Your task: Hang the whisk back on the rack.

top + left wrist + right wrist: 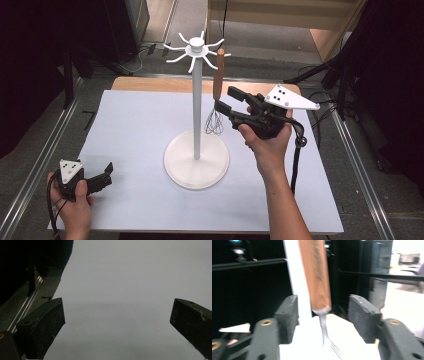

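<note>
A white table (pixel 130 135) in a dark room, rails either side. I see a white stand (pixel 197 120) at its middle with a whisk (pixel 217 95) hanging from a top hook, long axis vertical, brown wooden handle above thin wire loops. My right gripper (pixel 223 100) is level with the handle's lower end, jaws wide apart either side, gripping nothing; closing should catch it. My left gripper (pixel 109 170) rests far off at the near-left corner, open and empty.
</note>
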### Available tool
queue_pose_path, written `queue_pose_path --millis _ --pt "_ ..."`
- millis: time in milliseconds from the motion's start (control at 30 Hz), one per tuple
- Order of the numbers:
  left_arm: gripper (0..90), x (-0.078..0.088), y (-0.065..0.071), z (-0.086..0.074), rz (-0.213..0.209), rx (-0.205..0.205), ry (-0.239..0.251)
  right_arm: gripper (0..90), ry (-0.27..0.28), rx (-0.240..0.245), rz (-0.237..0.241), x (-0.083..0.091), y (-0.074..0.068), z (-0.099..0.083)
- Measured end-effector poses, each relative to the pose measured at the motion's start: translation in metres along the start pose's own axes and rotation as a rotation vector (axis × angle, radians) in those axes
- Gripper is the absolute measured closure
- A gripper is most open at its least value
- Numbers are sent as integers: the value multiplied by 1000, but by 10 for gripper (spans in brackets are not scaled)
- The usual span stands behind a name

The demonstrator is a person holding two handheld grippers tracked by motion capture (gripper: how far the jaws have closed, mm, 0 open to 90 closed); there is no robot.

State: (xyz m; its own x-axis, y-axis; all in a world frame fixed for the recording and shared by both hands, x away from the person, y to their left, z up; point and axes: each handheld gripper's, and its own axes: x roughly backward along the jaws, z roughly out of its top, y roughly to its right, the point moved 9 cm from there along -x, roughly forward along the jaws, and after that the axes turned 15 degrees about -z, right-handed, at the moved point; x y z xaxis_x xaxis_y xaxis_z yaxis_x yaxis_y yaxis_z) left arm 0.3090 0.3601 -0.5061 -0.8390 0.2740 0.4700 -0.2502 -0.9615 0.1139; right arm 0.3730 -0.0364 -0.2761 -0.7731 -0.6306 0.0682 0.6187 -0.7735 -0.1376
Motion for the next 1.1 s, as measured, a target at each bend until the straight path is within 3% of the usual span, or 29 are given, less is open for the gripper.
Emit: queue_pose_path --millis 33,67,100,133,167,233,300,333,600,900,1100 --pt "2 0 0 0 0 -1 3 312 -11 2 -32 1 3 -3" --pt "2 0 0 0 2 -3 1 169 -37 -1 -91 1 9 -10" --pt "2 0 0 0 2 -3 1 169 -37 -1 -91 1 9 -10" --pt "2 0 0 0 2 -3 2 117 -53 9 -148 2 17 -17" --pt "2 0 0 0 3 -4 1 117 -53 9 -148 2 17 -17" --pt "2 0 0 0 4 -5 0 53 -69 7 -200 6 27 -26" --pt "2 0 0 0 4 -6 3 37 -73 5 -208 7 30 -29" --pt "2 0 0 0 4 -6 2 10 -83 2 -239 9 37 -36" --pt "2 0 0 0 5 -12 -1 0 -112 4 -326 15 56 -58" --pt "2 -1 1 0 4 -13 -1 0 -163 -1 -365 21 73 -90" --pt "2 -1 1 0 3 -20 -8 0 -154 -1 -406 31 84 -104"
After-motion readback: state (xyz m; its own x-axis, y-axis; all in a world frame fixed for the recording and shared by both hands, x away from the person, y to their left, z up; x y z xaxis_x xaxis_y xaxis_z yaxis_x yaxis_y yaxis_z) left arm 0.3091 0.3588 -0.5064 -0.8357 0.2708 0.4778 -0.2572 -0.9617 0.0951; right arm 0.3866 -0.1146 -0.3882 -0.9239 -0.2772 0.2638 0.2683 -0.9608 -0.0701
